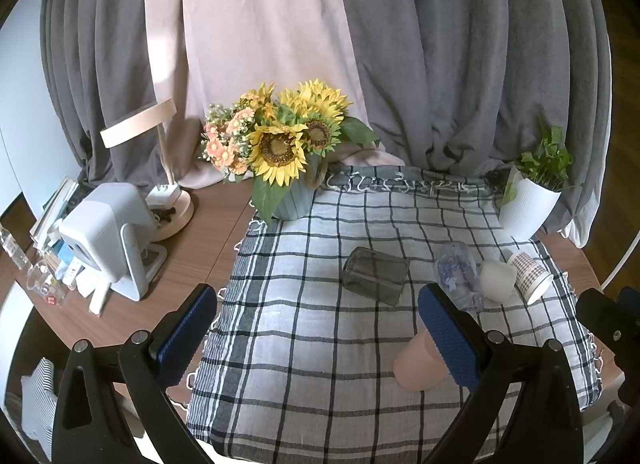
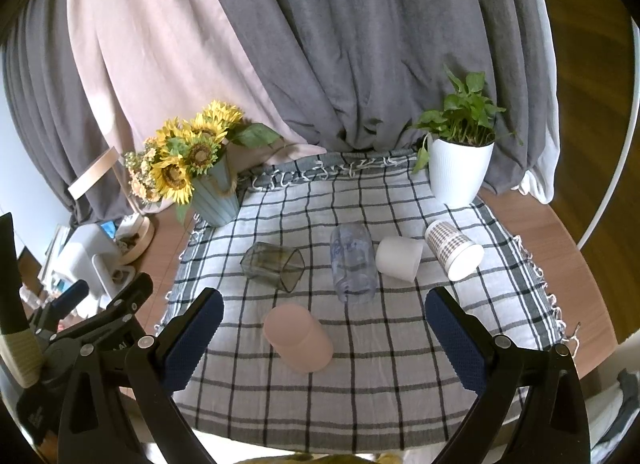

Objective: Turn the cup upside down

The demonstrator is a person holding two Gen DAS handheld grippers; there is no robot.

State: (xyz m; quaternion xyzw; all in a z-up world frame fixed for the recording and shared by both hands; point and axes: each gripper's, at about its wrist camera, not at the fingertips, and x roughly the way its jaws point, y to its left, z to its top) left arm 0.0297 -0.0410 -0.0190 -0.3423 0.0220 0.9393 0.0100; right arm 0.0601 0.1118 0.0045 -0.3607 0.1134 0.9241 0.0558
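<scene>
Pink, matte and smooth, the cup stands mouth-down on the checked cloth, nearest of five; judged flipped. Behind it four cups lie on their sides: faceted smoky glass, clear plastic, white, patterned paper. Left gripper and right gripper both hang spread wide, empty.

No legible text found; blue print on clear plastic cup remained too blurred to read.
</scene>
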